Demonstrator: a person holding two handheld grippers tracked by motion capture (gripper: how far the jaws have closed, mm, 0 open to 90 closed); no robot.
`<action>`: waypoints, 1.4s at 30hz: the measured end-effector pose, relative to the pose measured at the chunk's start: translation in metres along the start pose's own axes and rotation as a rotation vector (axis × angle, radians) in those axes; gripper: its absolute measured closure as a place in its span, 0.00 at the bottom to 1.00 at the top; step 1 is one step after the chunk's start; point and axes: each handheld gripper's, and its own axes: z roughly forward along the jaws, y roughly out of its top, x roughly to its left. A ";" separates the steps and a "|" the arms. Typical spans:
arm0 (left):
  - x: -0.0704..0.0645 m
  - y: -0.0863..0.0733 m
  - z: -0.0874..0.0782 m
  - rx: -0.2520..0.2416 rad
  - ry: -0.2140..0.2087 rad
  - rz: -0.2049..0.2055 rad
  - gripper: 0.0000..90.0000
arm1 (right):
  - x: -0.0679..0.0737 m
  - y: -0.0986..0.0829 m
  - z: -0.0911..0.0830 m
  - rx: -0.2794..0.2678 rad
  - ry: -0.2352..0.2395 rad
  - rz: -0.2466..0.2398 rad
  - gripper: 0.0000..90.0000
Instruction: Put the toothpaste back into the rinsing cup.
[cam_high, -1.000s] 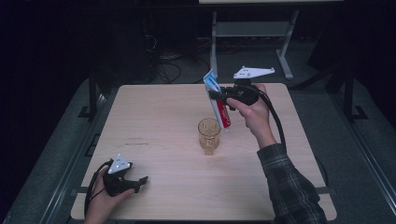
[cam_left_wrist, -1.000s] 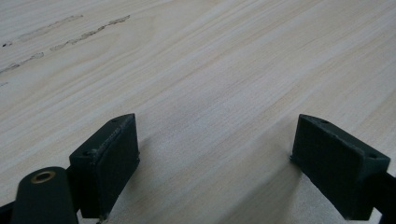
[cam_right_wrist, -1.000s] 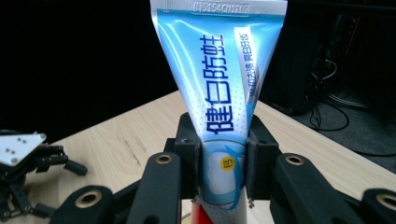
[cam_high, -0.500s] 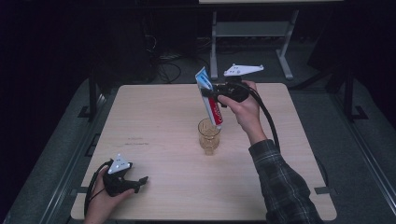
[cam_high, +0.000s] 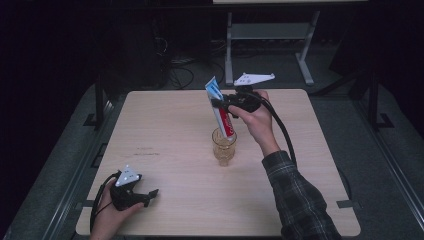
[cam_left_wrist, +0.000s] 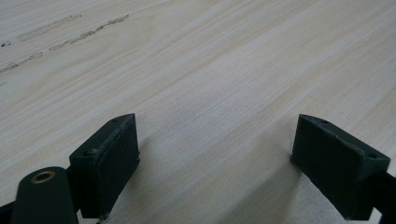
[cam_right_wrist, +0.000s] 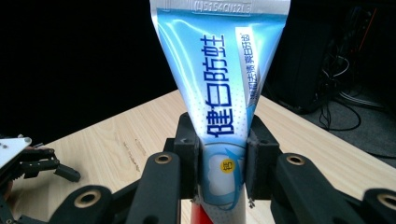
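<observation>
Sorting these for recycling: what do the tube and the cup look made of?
Toothpaste tube: seemingly glossy plastic laminate, with sheen, printed skin and a flat crimped end. Cup: clear amber, probably glass or hard plastic; you can see through it.

Blue-white-red toothpaste tube (cam_right_wrist: 223, 107), amber glass (cam_high: 223, 147)

The toothpaste tube (cam_right_wrist: 219, 107) carried large dark-blue Chinese characters running along its pale blue body, reading 健白防蛀. Beside them, a white strip held a line of smaller Chinese characters, too small to read. The crimped end bore a stamped code, too faint to make out. A small yellow disc bore one character, illegible.
</observation>
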 end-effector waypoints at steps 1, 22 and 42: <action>0.000 0.000 0.000 0.000 0.000 0.000 0.15 | 0.000 -0.001 0.001 0.003 0.000 0.000 0.78; 0.000 0.000 0.000 0.001 -0.001 -0.001 0.15 | -0.004 -0.030 0.013 0.039 0.009 0.023 0.78; 0.000 0.000 0.000 -0.001 -0.002 -0.002 0.15 | -0.009 -0.054 0.016 0.094 0.000 0.037 0.78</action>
